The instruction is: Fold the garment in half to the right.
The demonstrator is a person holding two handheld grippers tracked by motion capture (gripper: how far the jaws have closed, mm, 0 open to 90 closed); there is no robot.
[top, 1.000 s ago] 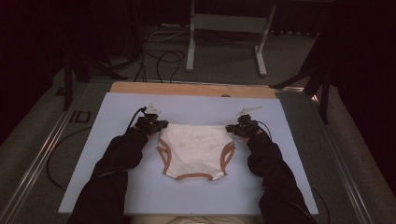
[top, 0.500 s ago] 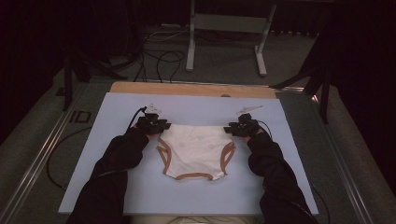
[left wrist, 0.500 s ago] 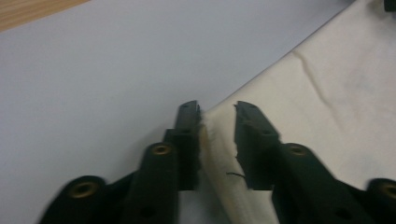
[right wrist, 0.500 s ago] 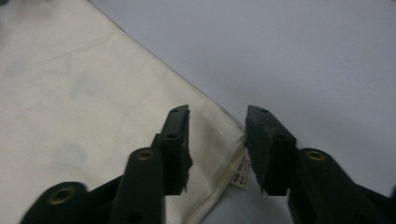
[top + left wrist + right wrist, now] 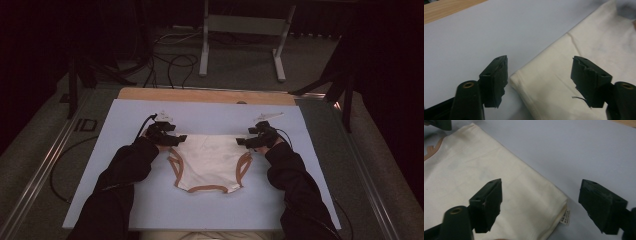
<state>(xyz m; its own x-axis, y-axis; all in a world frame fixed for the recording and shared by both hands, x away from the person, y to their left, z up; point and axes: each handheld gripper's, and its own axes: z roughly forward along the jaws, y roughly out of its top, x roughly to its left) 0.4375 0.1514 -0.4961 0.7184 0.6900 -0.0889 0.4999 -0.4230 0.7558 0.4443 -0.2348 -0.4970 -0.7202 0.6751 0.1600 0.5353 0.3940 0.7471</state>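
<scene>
Cream briefs (image 5: 210,160) with tan leg trim lie flat on the pale blue mat (image 5: 210,117), waistband toward the far side. My left gripper (image 5: 177,140) sits at the waistband's left corner. Its jaws have just been opening and now stand open. In the left gripper view the gripper (image 5: 539,60) has the cloth corner (image 5: 564,82) lying on the mat between its jaws, untouched. My right gripper (image 5: 242,141) is at the right corner, and its jaws too have just been opening. In the right gripper view it (image 5: 541,182) is open over that corner (image 5: 474,170) and a small label (image 5: 565,218).
A wooden board (image 5: 200,95) shows beyond the mat's far edge. Behind it are a metal stand (image 5: 240,30) and cables (image 5: 170,60) on the floor. A rail (image 5: 45,165) runs along the table's left side. Dark sleeves come in from the bottom.
Both hands have stayed at the waistband corners. The briefs lie spread on the mat as before.
</scene>
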